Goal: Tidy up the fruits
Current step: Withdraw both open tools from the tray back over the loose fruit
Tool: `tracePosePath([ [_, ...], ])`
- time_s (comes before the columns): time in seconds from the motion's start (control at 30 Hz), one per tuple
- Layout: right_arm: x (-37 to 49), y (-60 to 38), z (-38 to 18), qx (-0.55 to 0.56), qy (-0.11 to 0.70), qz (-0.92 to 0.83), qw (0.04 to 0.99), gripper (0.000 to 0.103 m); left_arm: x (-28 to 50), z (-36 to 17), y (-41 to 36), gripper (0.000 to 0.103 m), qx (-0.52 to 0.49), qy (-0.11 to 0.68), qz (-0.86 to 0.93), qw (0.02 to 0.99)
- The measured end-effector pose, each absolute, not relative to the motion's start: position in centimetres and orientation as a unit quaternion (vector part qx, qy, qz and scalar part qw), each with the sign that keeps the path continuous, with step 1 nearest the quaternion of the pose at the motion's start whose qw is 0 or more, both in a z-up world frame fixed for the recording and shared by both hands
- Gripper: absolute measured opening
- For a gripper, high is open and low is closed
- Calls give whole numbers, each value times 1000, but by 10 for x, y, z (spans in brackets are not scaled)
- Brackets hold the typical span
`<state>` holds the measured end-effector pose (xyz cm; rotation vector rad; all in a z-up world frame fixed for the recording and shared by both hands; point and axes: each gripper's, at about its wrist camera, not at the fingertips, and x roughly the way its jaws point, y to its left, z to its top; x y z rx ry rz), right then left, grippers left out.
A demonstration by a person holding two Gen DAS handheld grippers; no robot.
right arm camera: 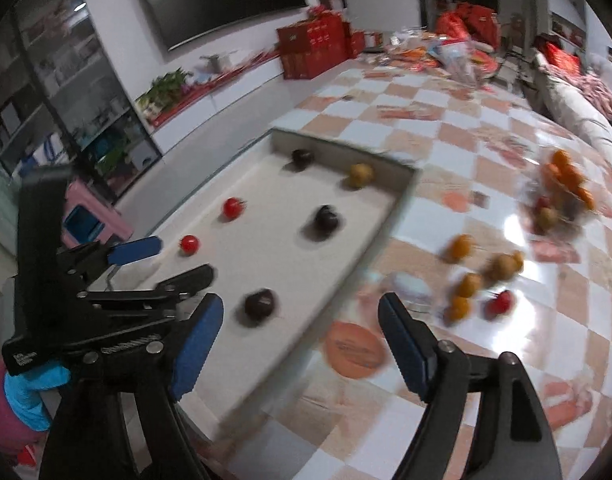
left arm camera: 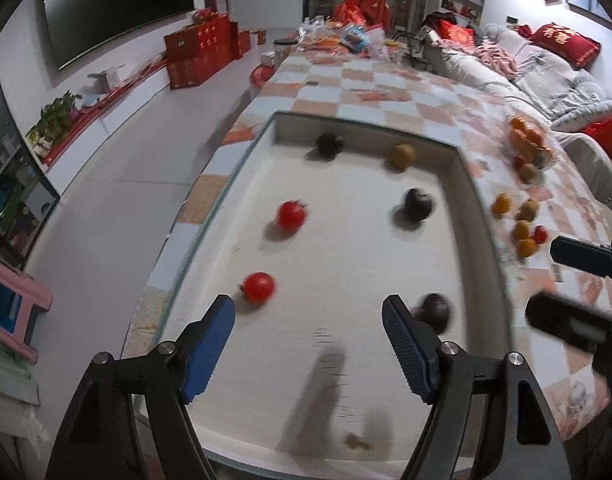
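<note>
Both grippers gape wide and empty, the left gripper (left arm camera: 308,344) low over the white tray (left arm camera: 346,380), the right gripper (right arm camera: 299,344) bottom centre. Six fruits sit spaced in the tray; loose fruit (right arm camera: 482,280) waits centre right. Next, probably, fetch one.

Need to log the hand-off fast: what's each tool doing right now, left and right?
Left tool: open, nothing between its pads, over the white tray.
Right tool: open, holding nothing, over the tray edge and checked tablecloth.
</note>
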<state>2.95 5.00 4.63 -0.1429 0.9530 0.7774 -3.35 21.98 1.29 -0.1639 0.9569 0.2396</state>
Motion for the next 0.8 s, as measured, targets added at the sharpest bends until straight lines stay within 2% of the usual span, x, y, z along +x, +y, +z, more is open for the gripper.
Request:
tracePosePath([
  [0.43, 72, -84, 9, -17, 493, 225, 840, 86, -29, 47, 116, 77, -36, 431, 2, 902],
  [0.8, 95, -123, -5, 2, 498, 195, 845, 86, 3, 31, 40, 77, -13, 451, -28, 892],
])
